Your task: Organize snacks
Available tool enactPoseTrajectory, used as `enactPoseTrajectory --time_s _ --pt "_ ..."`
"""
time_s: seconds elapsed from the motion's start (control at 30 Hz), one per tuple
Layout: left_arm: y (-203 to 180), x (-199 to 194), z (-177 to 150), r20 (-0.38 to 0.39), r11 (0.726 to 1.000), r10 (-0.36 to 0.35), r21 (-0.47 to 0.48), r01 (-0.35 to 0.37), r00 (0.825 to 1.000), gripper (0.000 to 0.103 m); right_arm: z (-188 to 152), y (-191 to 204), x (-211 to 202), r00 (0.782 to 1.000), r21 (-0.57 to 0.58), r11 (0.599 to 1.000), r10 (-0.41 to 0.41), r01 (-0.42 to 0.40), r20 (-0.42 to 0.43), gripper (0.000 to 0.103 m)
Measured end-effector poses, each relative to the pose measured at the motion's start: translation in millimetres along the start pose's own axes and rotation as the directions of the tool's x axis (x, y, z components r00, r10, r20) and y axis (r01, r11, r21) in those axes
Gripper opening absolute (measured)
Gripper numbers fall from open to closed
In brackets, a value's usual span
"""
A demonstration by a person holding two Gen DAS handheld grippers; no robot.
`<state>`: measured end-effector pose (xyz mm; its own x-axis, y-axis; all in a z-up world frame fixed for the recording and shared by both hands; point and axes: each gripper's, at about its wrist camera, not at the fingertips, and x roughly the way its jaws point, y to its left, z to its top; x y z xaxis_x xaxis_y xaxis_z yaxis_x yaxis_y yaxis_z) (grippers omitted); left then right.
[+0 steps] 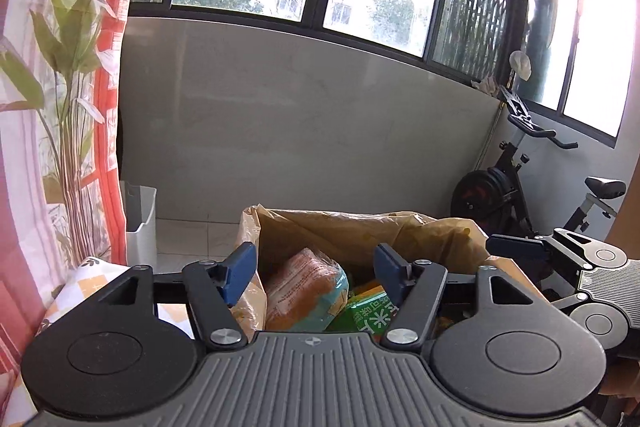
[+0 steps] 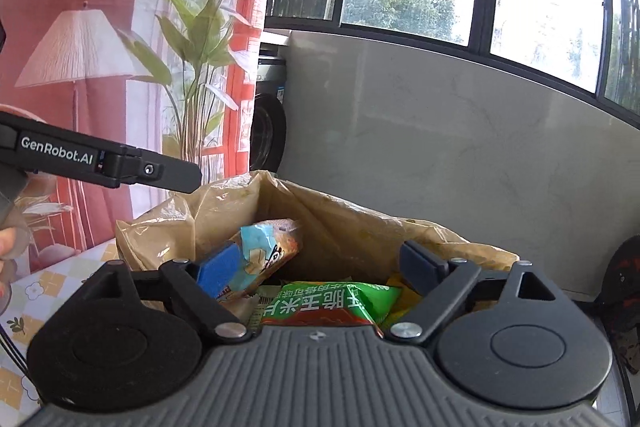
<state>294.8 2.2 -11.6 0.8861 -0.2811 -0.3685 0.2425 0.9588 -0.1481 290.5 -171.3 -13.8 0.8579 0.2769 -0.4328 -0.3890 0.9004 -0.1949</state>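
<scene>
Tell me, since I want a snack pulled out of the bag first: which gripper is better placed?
Right, probably. The right gripper is open, with the green snack packet lying directly between its jaws. The left gripper, also open, frames the orange packet in the same yellow bag.

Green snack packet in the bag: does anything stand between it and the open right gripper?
Nothing visible does. The right gripper hangs open over the brown bag, and the green snack packet lies uncovered between its fingers. The orange-blue packet leans beside the left finger.
</scene>
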Motion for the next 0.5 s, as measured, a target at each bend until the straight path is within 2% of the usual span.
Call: enactPoseTrajectory --time_s 0.13,0.3,0.5 --pt "-16 -25 5 0.051 0.998 0.055 0.038 -0.057 0.997 0.086 4 3 -26 0.999 0.029 0.999 -0.026 0.025 0.03 0.099" --pt "-36 -56 1 0.09 0.99 0.099 0.094 -0.107 0.991 0.088 6 10 -61 0.995 0.106 0.99 -0.098 0.094 0.027 0.101" --pt "-44 -94 -1 0.083 0.989 0.133 0.05 -0.138 0.988 0.09 3 14 -105 0.988 0.194 0.969 -0.156 0.154 -0.005 0.101"
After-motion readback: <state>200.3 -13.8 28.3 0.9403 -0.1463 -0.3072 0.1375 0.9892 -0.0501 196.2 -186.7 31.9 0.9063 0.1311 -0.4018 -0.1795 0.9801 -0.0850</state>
